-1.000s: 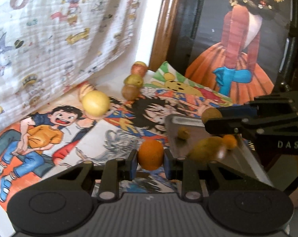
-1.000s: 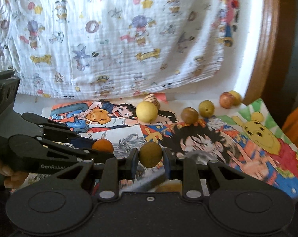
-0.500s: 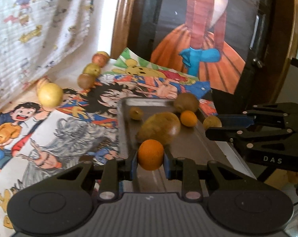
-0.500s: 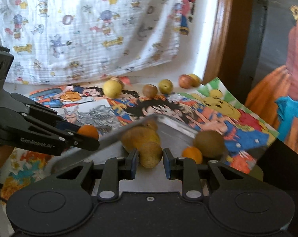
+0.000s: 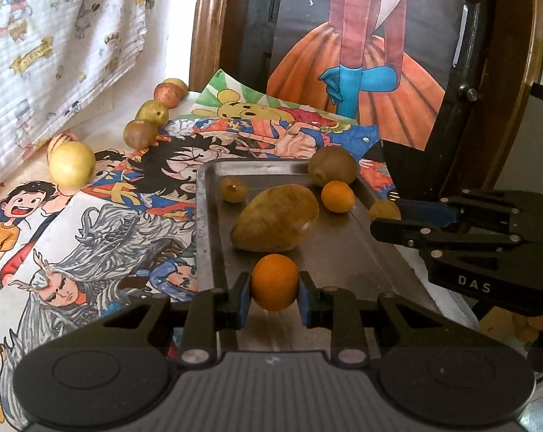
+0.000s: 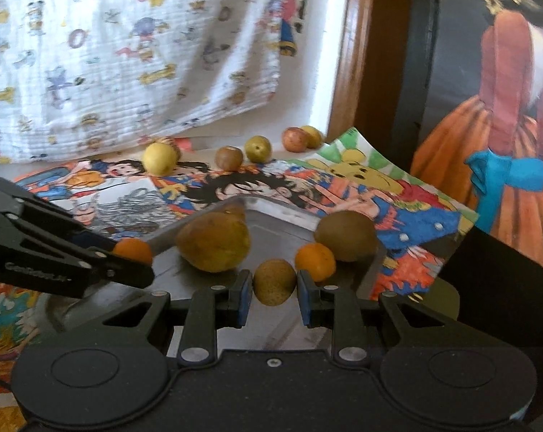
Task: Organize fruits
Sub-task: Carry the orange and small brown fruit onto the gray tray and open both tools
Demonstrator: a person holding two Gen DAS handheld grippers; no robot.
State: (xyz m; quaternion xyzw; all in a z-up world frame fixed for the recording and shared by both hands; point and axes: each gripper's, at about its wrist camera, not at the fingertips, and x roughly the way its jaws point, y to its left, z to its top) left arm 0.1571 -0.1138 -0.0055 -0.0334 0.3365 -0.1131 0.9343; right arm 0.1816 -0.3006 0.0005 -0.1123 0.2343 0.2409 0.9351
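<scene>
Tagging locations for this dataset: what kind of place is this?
Probably a home room, perhaps a child's: a cartoon-print cloth hangs behind, hand-coloured cartoon drawings cover the surface, and a metal tray holds fruit.

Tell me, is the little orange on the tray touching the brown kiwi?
Touching. In the left wrist view, the small orange sits against the kiwi with no gap.

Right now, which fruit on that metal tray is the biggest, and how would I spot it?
Find the grey metal tray lying on the cartoon posters. Near its middle lies a large yellow-brown oval fruit. It dwarfs the small round orange fruit and the brown kiwi-like fruit beyond it.
</scene>
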